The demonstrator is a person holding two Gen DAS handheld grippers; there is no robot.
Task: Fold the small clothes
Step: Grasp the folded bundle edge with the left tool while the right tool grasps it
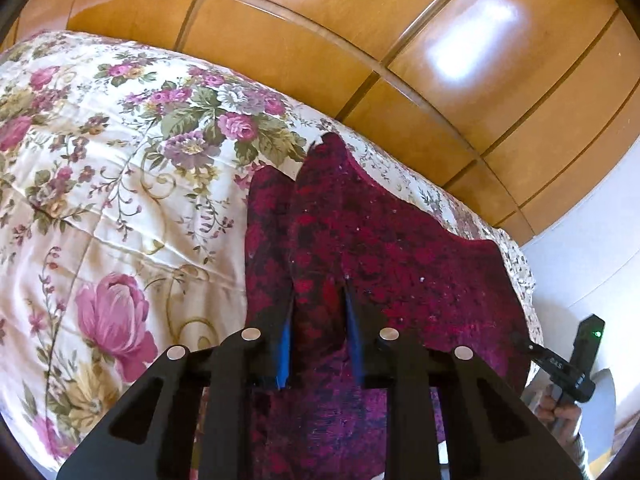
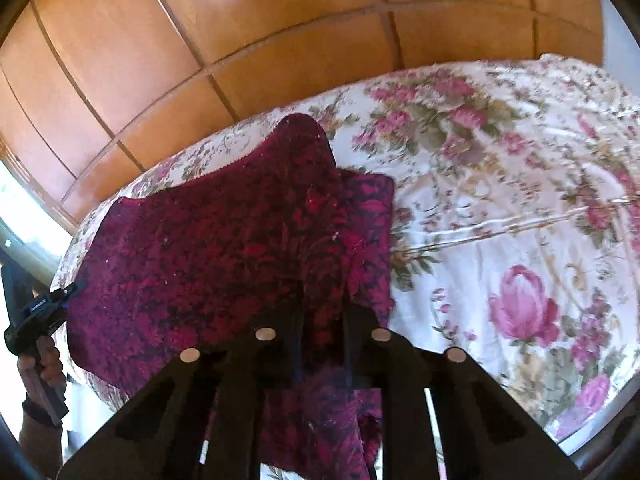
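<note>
Left wrist view shows us the left tool (image 1: 320, 320) with its blue-padded fingers closed on a bunch of the dark red patterned garment (image 1: 360, 240). In the right wrist view, the right tool (image 2: 322, 340) is also clamped tight on the same cloth. So we hold the near edge of the garment at two places, while its far part lies on the floral bedspread (image 1: 120, 160), in front of the wooden wardrobe doors (image 1: 440, 80).

We see the garment reach away from us toward the wardrobe. Its far end finishes in a pointed corner, and another flap of it lies folded beside the main part. We judge that the long axis runs across, from one tool to the other, but the fisheye lens bends the shapes, so we are not sure.

What can go wrong from here? The cloth looks thick and fuzzy, and each tool pinches only a small bunch of it. If we pull up fast, or if one tool moves ahead of the other, the edge can slip out, or the garment can twist and the fold will come crooked. The loose flap can also drag and make a lump under the fold. The bedspread is soft and wrinkled, so it may catch the cloth when we slide it.
</note>
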